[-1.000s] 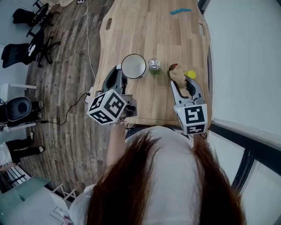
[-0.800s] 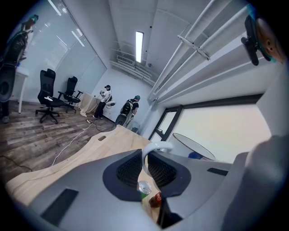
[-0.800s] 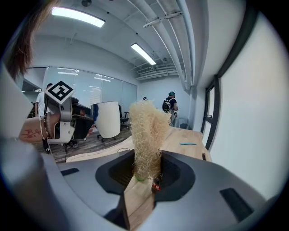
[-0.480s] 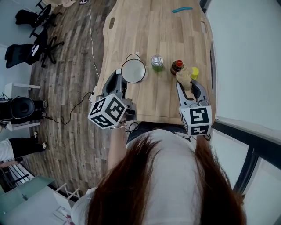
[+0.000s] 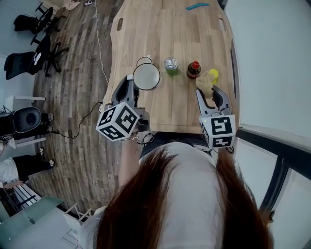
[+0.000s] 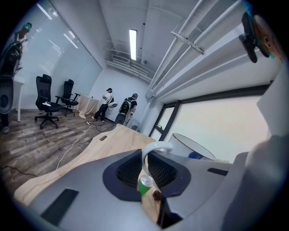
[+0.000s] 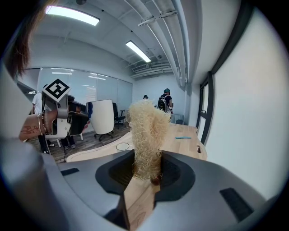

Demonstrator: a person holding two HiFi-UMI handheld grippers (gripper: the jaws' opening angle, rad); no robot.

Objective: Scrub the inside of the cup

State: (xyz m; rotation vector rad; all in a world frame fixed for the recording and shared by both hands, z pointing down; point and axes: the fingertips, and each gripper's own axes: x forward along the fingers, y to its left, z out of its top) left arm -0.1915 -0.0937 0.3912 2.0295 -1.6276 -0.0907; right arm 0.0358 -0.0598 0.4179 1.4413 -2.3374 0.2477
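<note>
The white cup [image 5: 146, 76] hangs over the wooden table [image 5: 165, 29], mouth up toward the head camera. My left gripper [image 5: 133, 80] is shut on its handle. In the left gripper view the white handle [image 6: 155, 148] loops up between the pads of my left gripper [image 6: 146, 169], with the cup body [image 6: 198, 146] to the right. My right gripper [image 5: 208, 92] is shut on a tan fibrous scrubber [image 5: 206, 81], apart from the cup at the table's right. In the right gripper view the scrubber [image 7: 146, 133] stands upright out of my right gripper [image 7: 144, 173].
A green can [image 5: 170, 63], a brown bottle with a red cap [image 5: 194, 69] and a yellow object [image 5: 213, 74] stand in a row beside the cup. A blue pen [image 5: 198, 6] lies far back. Office chairs [image 5: 34, 53] and a cable [image 5: 99, 48] are on the floor at left.
My right gripper and the scrubber have shifted right, uncovering the brown bottle. The cup in my left gripper has drawn slightly back from the can.
</note>
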